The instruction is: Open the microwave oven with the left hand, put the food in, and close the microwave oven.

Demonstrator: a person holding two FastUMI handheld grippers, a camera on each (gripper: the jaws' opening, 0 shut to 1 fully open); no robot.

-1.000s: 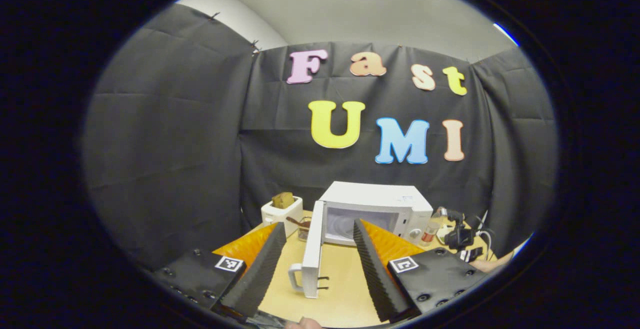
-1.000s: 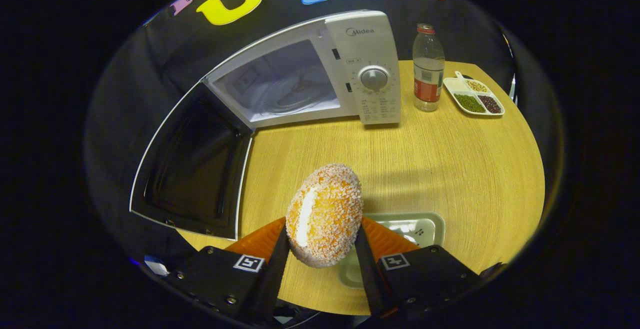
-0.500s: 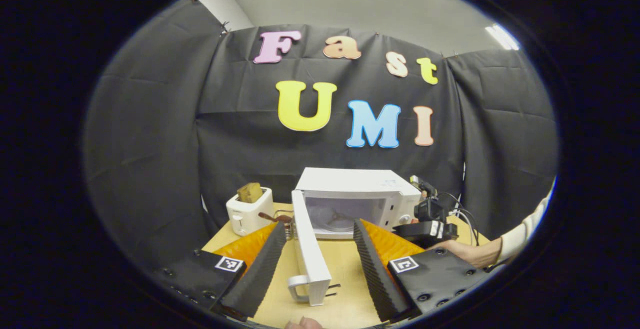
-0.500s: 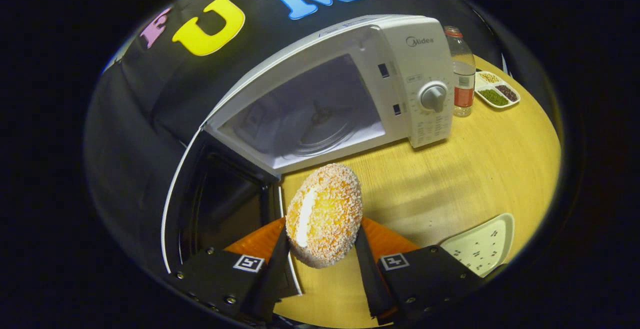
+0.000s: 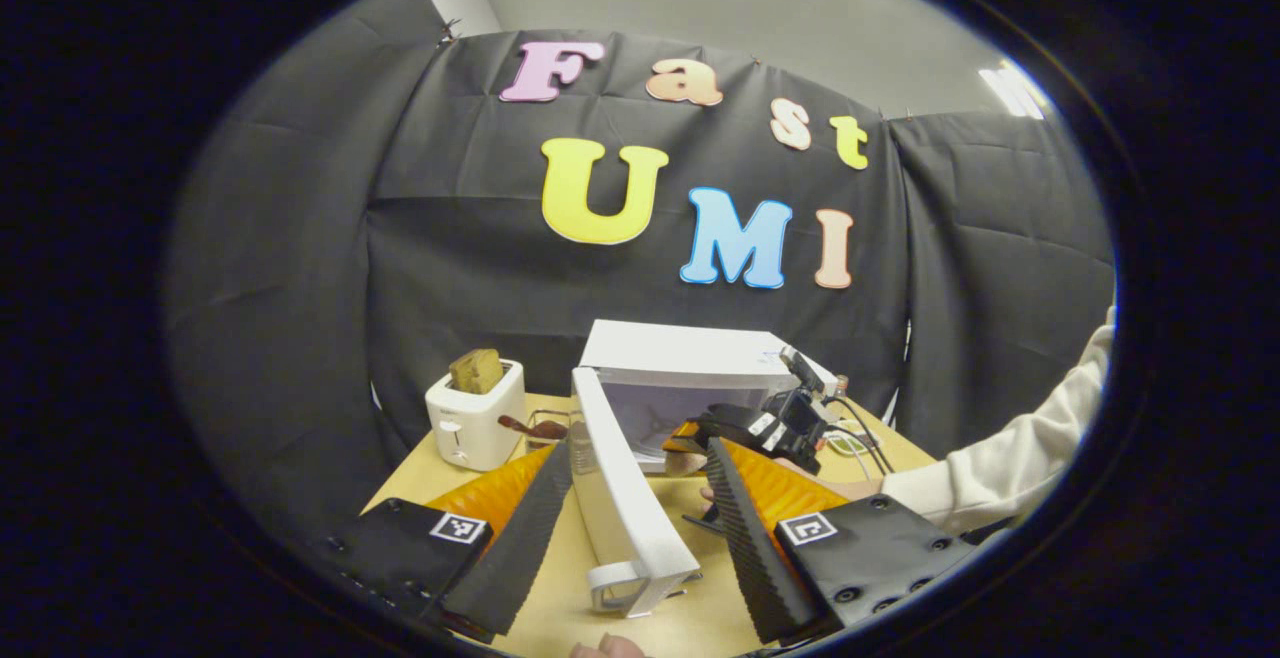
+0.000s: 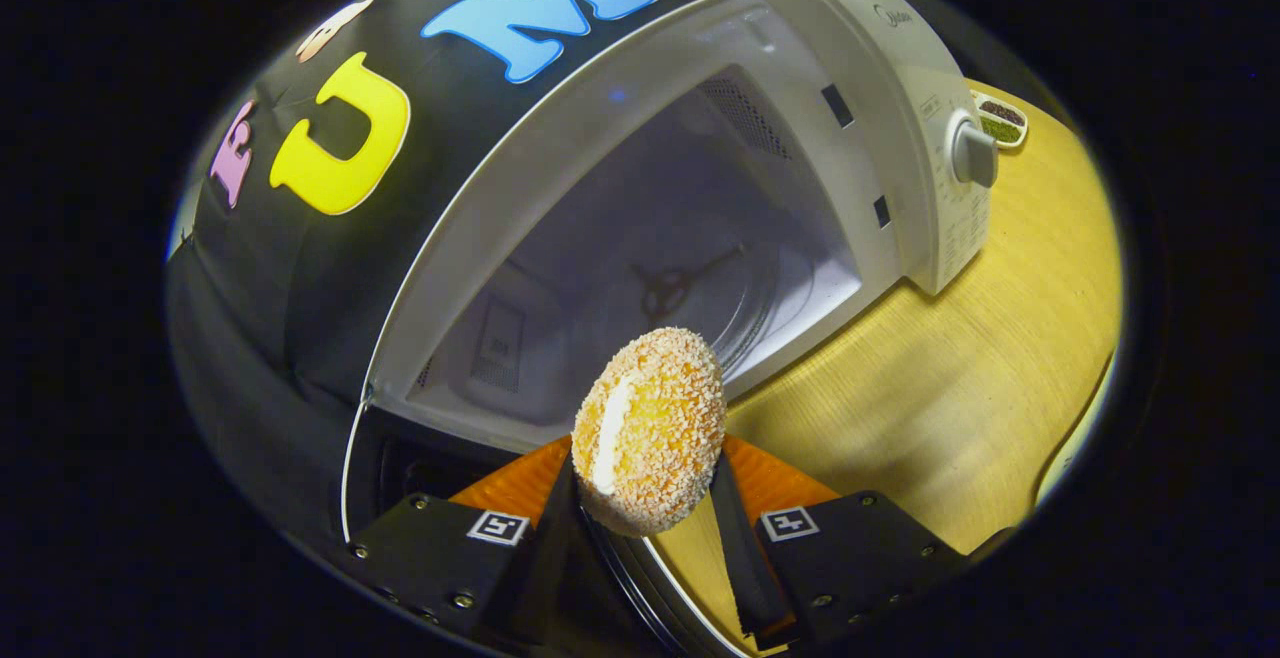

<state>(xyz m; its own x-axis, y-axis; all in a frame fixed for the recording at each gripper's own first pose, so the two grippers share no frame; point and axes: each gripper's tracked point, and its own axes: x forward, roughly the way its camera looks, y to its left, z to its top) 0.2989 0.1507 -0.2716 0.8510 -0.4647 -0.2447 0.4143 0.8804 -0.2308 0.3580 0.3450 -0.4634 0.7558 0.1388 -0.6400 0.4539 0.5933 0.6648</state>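
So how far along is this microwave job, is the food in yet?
Not quite. Done: the microwave door stands wide open, swung out between the fingers of the open left gripper. In hand: the right gripper is clamped on the crumb-coated bun, held in front of the open cavity, above the table. Left to do: set the bun inside, pull the gripper out, and shut the door.

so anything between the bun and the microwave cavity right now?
Nothing visible. The right gripper holds the crumb-coated bun just in front of the open cavity. The door is swung wide to the side, and the turntable looks bare.
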